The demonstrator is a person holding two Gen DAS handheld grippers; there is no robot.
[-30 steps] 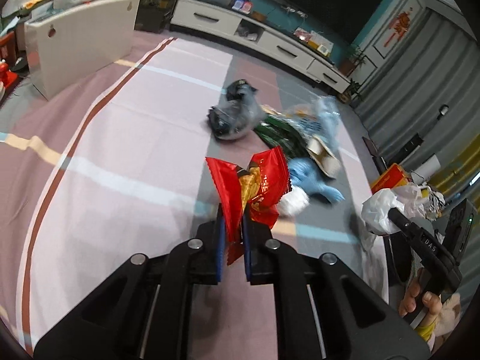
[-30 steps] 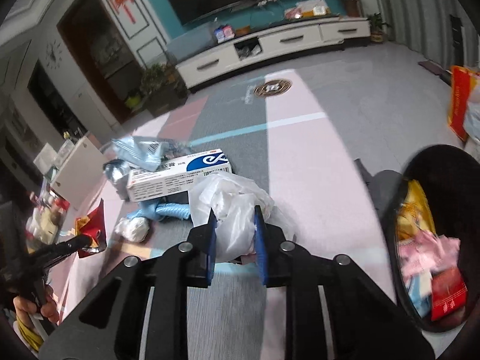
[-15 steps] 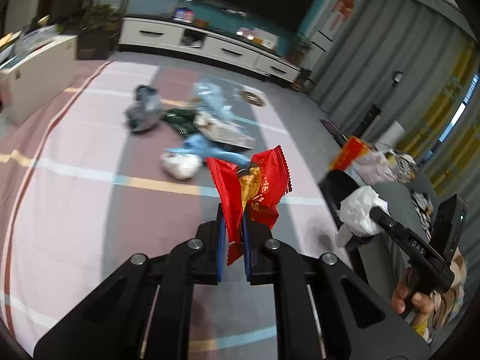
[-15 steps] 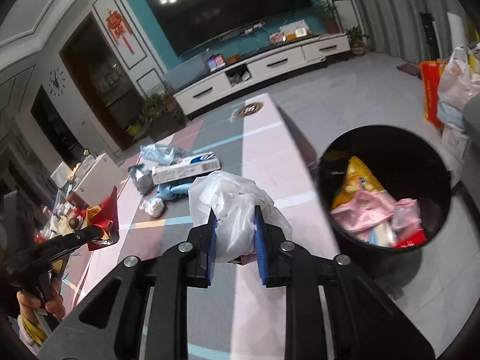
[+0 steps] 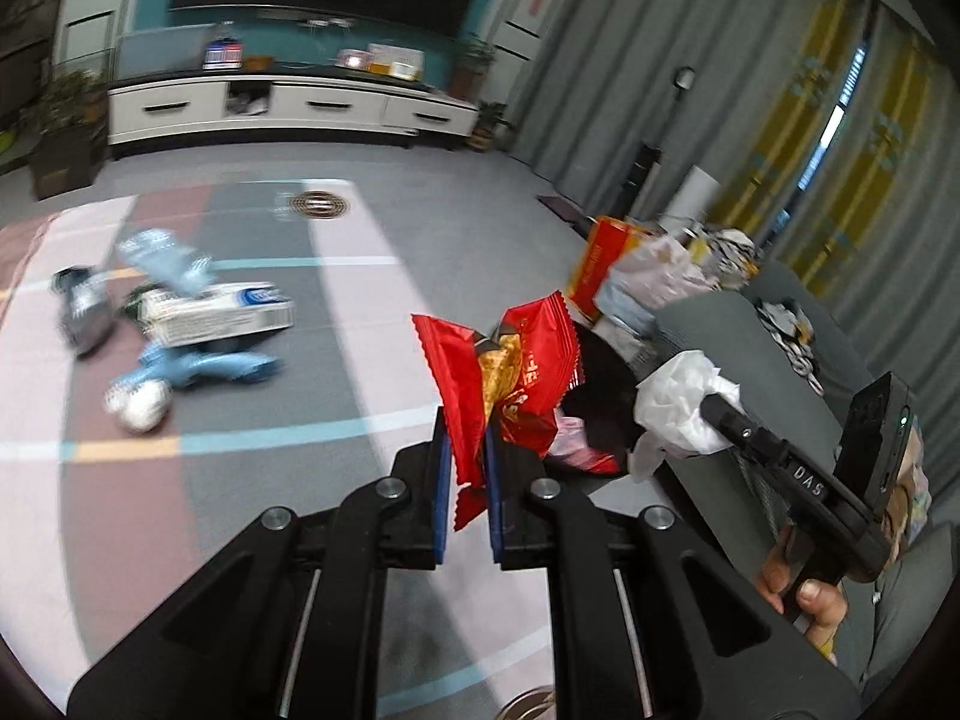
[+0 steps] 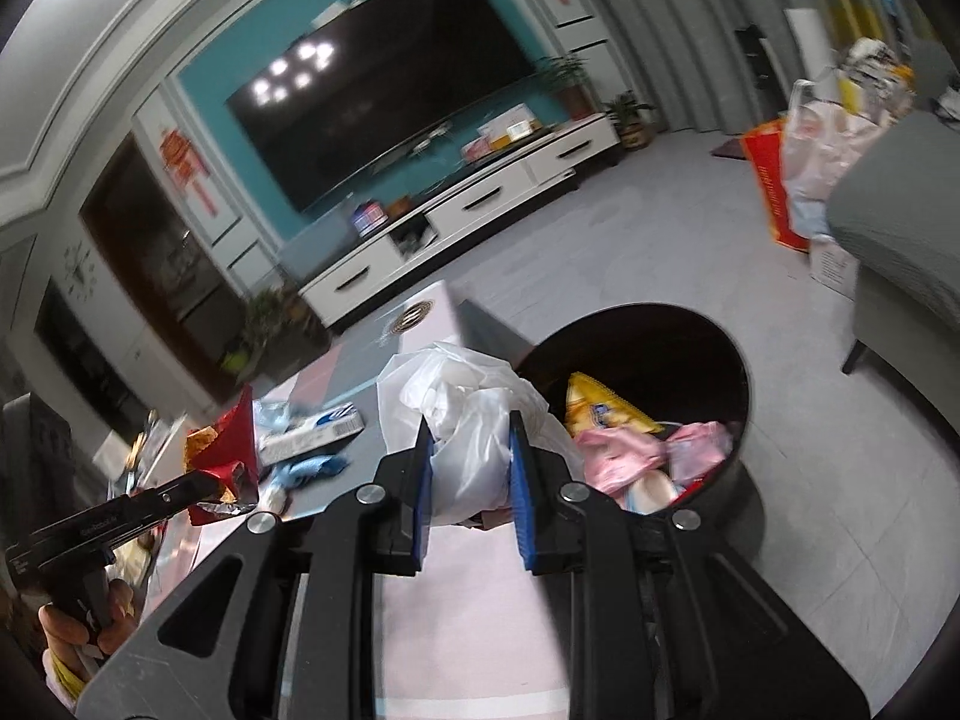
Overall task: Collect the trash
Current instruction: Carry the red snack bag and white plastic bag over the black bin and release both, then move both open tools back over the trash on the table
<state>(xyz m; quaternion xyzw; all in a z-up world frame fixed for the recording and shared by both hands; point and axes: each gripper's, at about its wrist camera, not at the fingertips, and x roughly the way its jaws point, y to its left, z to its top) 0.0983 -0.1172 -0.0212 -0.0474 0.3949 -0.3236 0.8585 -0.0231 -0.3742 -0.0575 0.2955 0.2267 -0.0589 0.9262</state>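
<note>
My left gripper is shut on a crumpled red snack wrapper, held up in the air. Behind the wrapper is the dark mouth of the black bin. My right gripper is shut on a bunched white plastic bag, just left of the black bin, which holds yellow and pink wrappers. The left wrist view also shows the right gripper with its white bag. More trash lies on the floor mat: a white and blue box, a blue wrapper, a white wad.
A grey sofa stands right of the bin. A red bag and stuffed plastic bags sit on the floor beyond it. A white TV cabinet lines the far wall. A person's hand holds the right gripper's handle.
Both grippers have swung away from the trash pile toward the bin, carrying the red wrapper and the white bag. The bin now sits close ahead in the right wrist view.
</note>
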